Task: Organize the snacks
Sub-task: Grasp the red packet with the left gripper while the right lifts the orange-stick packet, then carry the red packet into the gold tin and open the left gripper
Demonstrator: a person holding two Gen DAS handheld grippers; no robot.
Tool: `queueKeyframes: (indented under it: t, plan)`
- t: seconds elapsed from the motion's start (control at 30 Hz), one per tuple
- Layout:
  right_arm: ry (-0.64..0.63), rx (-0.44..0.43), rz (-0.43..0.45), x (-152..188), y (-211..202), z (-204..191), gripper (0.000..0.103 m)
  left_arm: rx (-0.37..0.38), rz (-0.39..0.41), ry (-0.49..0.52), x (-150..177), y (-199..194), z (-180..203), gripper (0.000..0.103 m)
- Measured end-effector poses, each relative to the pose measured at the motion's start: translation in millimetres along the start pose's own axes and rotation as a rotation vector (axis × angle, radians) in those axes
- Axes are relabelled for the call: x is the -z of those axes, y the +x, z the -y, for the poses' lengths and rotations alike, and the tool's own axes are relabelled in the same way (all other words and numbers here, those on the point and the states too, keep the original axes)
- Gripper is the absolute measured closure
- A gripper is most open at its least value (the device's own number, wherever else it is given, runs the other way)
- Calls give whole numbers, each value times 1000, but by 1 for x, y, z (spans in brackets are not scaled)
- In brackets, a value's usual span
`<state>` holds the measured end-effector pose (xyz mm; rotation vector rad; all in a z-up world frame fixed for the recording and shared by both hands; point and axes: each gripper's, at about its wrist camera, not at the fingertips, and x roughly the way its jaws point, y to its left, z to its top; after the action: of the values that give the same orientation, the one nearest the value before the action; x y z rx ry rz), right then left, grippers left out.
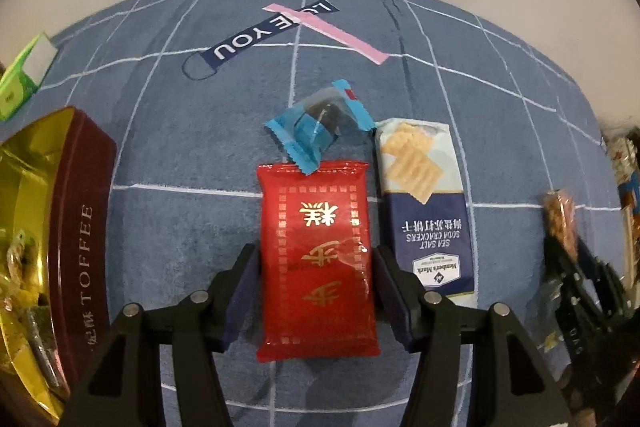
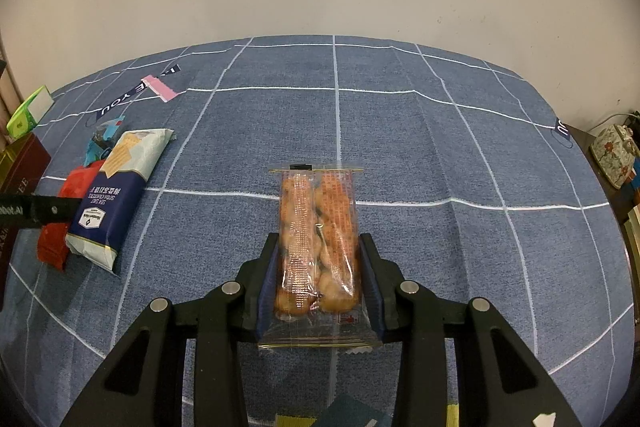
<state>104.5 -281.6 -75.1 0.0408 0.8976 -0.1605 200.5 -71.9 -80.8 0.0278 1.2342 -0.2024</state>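
Left gripper (image 1: 316, 291): jaws closed on red packet (image 1: 316, 259) | right gripper (image 2: 318, 279): jaws hold clear snack bag (image 2: 318, 239) above cloth | toffee tin (image 1: 76, 227) partly filled | crackers (image 1: 426, 203), blue candy (image 1: 320, 131) remain outside.

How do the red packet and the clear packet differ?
The red packet is opaque foil with gold characters; the clear packet shows its orange-brown snacks inside. The red packet sits between the left gripper fingers, beside the cracker pack and blue candy; the clear packet, in the right gripper, has no snacks near it. Both are sealed, oblong, and lie lengthwise between the fingers over the blue cloth.
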Motion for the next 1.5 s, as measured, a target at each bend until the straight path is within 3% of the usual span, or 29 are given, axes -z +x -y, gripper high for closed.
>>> queueKeyframes:
  t: [0.23,0.4,0.67,1.23,1.5]
  plan:
    - [1,0,0,0,0,0,68,-26,25,18,11,0,6,44]
    - [0,1,0,0,0,0,68,-40,47,29,17,-3,7,56]
    - [1,2,0,0,0,0,68,-26,33,20,30,-12,3,57]
    - [0,2,1,1,0,0,68,-30,107,78,72,-81,4,57]
    - [-1,3,1,1,0,-1,68,-45,158,37,87,-125,-27,57]
